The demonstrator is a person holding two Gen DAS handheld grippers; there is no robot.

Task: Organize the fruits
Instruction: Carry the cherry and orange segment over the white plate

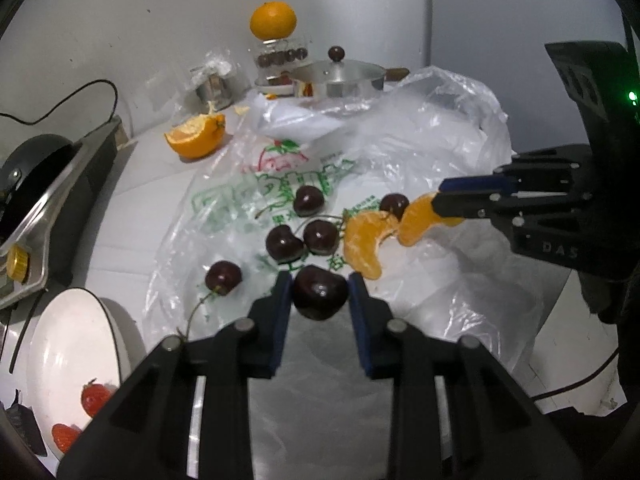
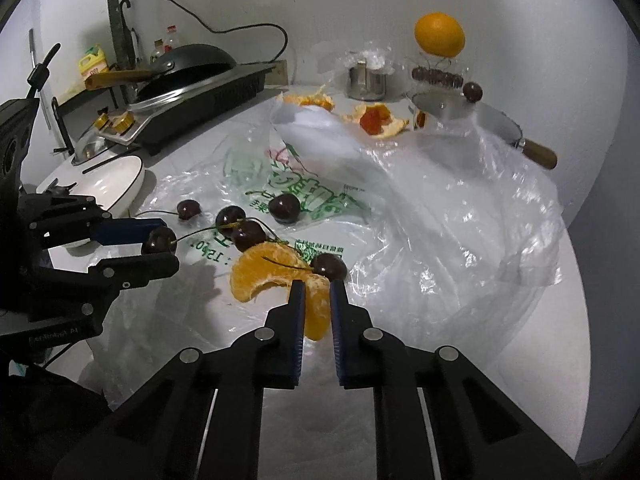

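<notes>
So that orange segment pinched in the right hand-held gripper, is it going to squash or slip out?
Probably soft: the orange segment looks thin-skinned and juicy, so the right hand-held gripper could bruise it. It curves beyond the pads, so it may sag or pivot. Its moist-looking surface might slip.

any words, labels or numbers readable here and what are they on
"DAS": raised letters on the body of the right hand-held gripper.
"12", with more blurred digits after it: green print on the plastic bag.
Large green characters and the red fruit logo on the bag: too blurred to read.
Yellow carton label: too small to read.
</notes>
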